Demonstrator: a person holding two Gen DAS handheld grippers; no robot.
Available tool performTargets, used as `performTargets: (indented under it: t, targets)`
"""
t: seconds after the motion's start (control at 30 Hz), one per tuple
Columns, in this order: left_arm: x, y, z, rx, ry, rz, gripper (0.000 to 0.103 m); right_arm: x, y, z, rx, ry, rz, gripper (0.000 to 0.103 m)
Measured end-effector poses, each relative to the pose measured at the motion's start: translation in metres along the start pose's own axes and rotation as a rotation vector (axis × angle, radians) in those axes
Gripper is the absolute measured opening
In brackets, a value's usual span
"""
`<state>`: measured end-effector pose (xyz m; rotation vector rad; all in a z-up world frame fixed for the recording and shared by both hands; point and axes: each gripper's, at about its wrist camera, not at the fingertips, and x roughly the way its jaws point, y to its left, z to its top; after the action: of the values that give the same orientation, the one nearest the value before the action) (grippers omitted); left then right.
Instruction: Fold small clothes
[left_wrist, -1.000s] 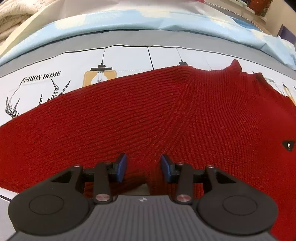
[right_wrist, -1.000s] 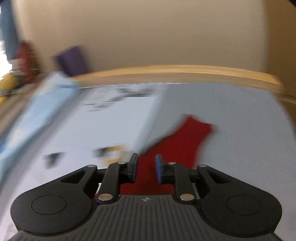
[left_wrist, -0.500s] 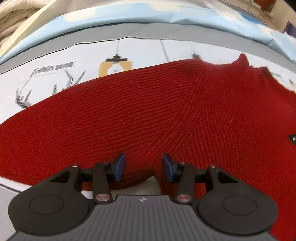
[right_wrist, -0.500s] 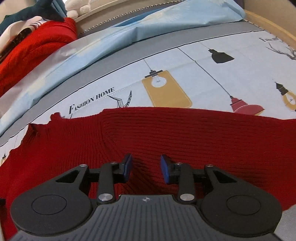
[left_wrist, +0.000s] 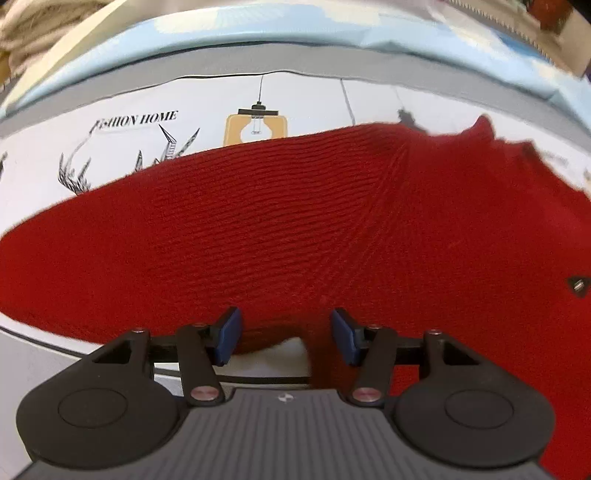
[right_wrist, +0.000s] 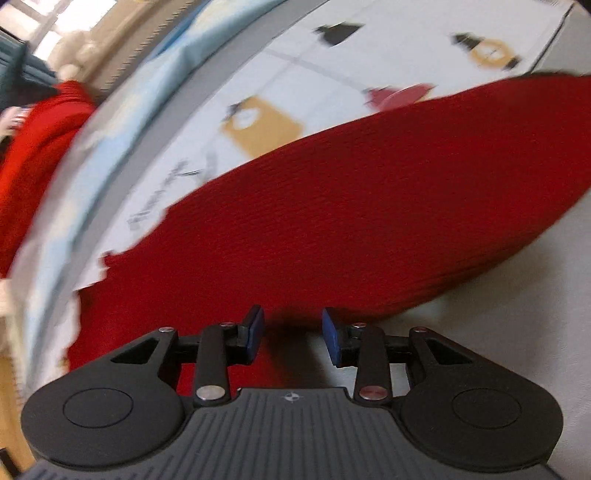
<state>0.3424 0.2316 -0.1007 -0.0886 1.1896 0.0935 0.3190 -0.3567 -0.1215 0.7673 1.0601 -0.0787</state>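
A dark red knitted sweater (left_wrist: 295, 229) lies spread flat on a printed bed sheet (left_wrist: 147, 147), with a small black label (left_wrist: 578, 285) at its right. My left gripper (left_wrist: 286, 332) points steeply down over the sweater's near edge. Its jaws are opening, and a fold of the red knit and a patch of sheet show between the blue pads without being pressed. In the right wrist view the same sweater (right_wrist: 369, 206) runs across the frame. My right gripper (right_wrist: 291, 332) hovers at its near hem with its jaws apart, red cloth below the gap.
A light blue cloth (left_wrist: 295, 22) borders the far side of the sheet. Cream knitwear (left_wrist: 37, 22) is piled at the far left. Another red garment (right_wrist: 33, 155) lies beyond the blue cloth (right_wrist: 110, 122). Pale sheet (right_wrist: 498, 332) extends to the right of the sweater.
The right gripper swung from facing the wall down onto the sweater and shifted along its hem. Both grippers' jaws widened. The left view drew back slightly, showing sheet between the pads.
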Motion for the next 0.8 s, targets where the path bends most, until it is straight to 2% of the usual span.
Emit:
performTargets:
  t: [0.07, 0.13, 0.17, 0.27, 0.37, 0.47, 0.53, 0.57, 0.67, 0.8]
  targets:
    - [-0.004, -0.003, -0.001, -0.019, -0.003, -0.027, 0.059, 0.014, 0.003, -0.003, -0.031, 0.037, -0.010, 0.037]
    - [-0.008, -0.012, -0.003, -0.008, -0.007, -0.038, 0.059, 0.024, -0.004, -0.005, -0.006, 0.041, -0.025, 0.015]
    - [-0.010, -0.018, -0.003, 0.006, -0.010, -0.045, 0.059, 0.026, -0.009, -0.004, 0.023, 0.020, -0.008, 0.012]
    - [-0.021, -0.037, -0.001, 0.041, -0.034, -0.074, 0.058, 0.024, -0.009, -0.006, 0.025, -0.019, -0.001, 0.011]
    - [-0.039, -0.050, 0.004, 0.037, -0.076, -0.100, 0.058, 0.021, 0.000, -0.013, -0.064, -0.016, -0.009, 0.013]
    - [-0.067, -0.064, 0.004, 0.006, -0.105, -0.134, 0.058, 0.016, -0.004, -0.010, -0.053, 0.000, 0.018, 0.016]
    - [-0.088, -0.078, 0.003, 0.016, -0.116, -0.164, 0.058, 0.013, -0.009, -0.008, -0.072, 0.017, -0.001, 0.027]
    - [-0.101, -0.086, 0.001, 0.041, -0.132, -0.168, 0.058, 0.011, -0.012, -0.007, -0.075, 0.028, -0.001, 0.029]
    - [-0.147, -0.107, -0.011, 0.114, -0.225, -0.159, 0.058, -0.005, -0.028, -0.005, -0.035, 0.022, 0.002, 0.039]
    - [-0.181, -0.119, -0.034, 0.081, -0.295, -0.211, 0.060, -0.030, -0.054, -0.003, -0.037, -0.026, -0.081, 0.039]
